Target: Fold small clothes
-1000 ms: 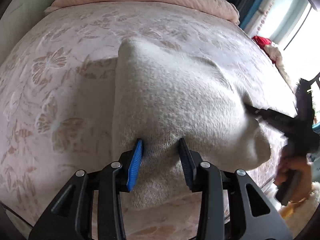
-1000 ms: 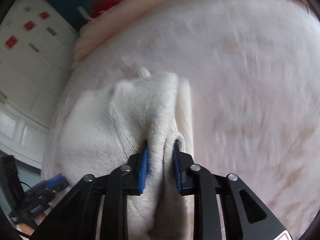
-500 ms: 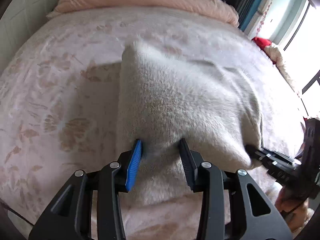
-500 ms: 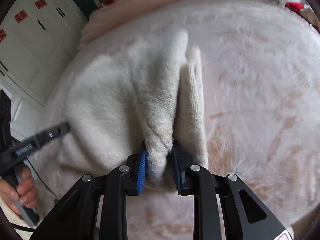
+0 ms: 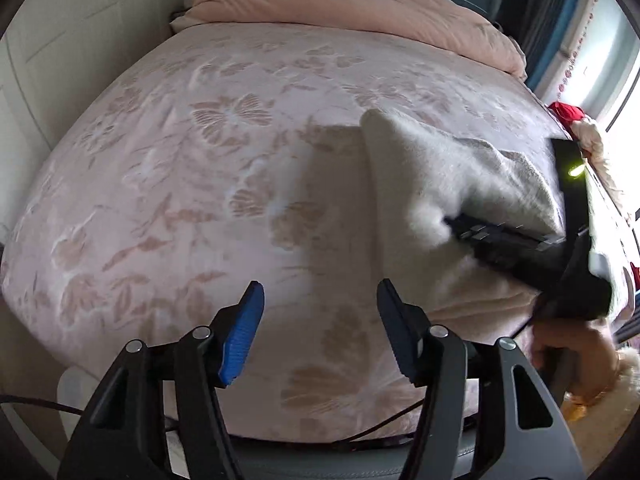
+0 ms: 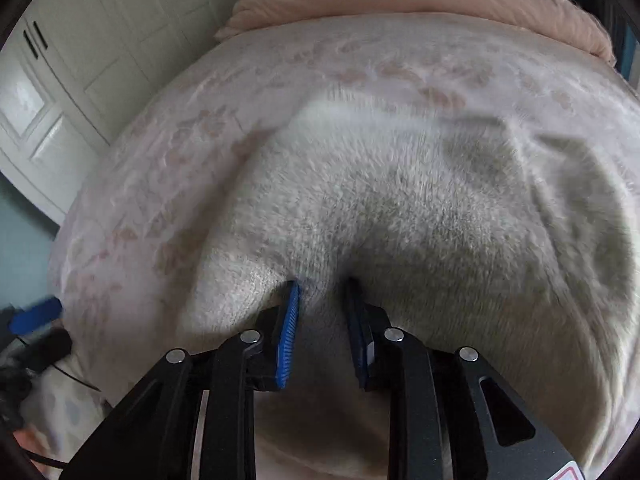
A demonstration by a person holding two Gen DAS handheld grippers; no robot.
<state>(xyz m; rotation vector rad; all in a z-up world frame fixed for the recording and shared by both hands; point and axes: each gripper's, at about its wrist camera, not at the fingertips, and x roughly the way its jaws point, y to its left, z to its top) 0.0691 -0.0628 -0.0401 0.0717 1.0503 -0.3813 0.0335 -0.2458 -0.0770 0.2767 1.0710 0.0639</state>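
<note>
The left tongs (image 5: 320, 328) gape wide over the pink floral bedspread (image 5: 180, 168), holding nothing. The right tongs (image 6: 322, 312) pinch the fluffy cream knitted garment (image 6: 400, 208), lying ahead of them. One-sided pulling could undo its fold.

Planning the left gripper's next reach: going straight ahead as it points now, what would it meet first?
Probably the floral bedspread. The open left gripper holds nothing, and the cream knit garment lies to its right.
</note>
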